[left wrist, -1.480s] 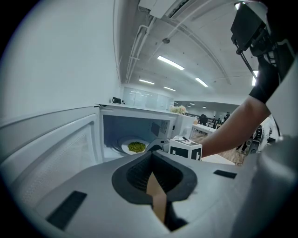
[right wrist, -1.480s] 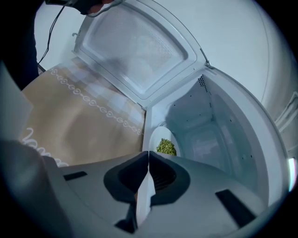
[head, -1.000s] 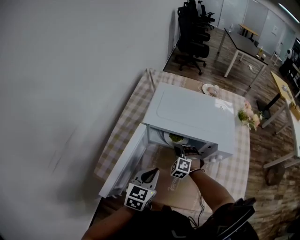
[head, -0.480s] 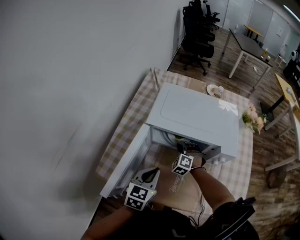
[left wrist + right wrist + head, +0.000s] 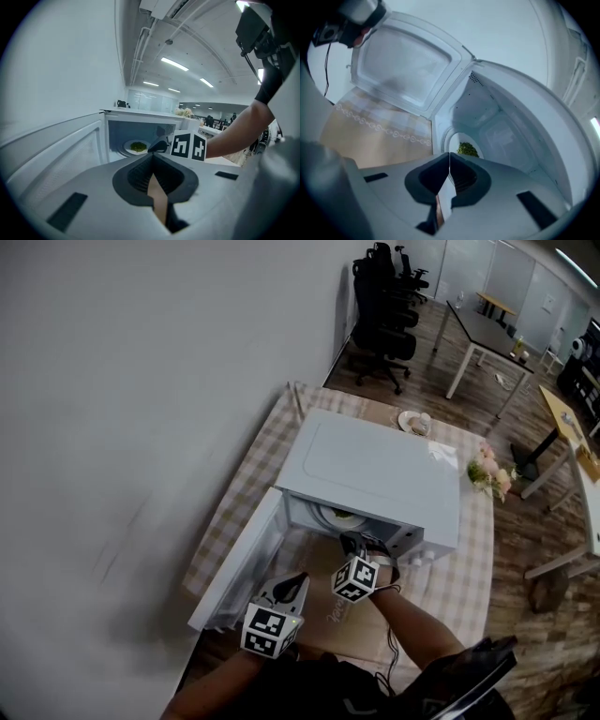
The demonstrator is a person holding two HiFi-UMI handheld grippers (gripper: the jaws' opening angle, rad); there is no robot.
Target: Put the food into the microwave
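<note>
The food (image 5: 137,146) is a low green heap on a round white plate (image 5: 127,149). We see the plate lying flat on the floor of the microwave (image 5: 375,474) cavity, in the left part of the opening. The microwave is a white box on a table with a checked cloth (image 5: 253,474). Its door (image 5: 234,568) stands wide open to the left.

The right gripper (image 5: 352,543) is at the mouth of the cavity. Its 2 jaws are pressed together with nothing between them. Its tips point toward the food, near it but not touching it. The left gripper (image 5: 297,580) is in front of the open door, nearer the person. Its 2 jaws are also pressed together on nothing. In the left gripper view, the right gripper's tip and marker cube stand just right of the plate and cover part of the cavity's right side.

A tan mat (image 5: 352,629) lies on the cloth in front of the microwave, below both grippers. A bunch of pale flowers (image 5: 487,474) stands to the right of the microwave. A small dish (image 5: 412,421) lies behind it. Black office chairs (image 5: 380,296) and a dark-topped desk (image 5: 487,329) stand well apart on the wood floor. A plain wall (image 5: 141,427) runs along the left.
</note>
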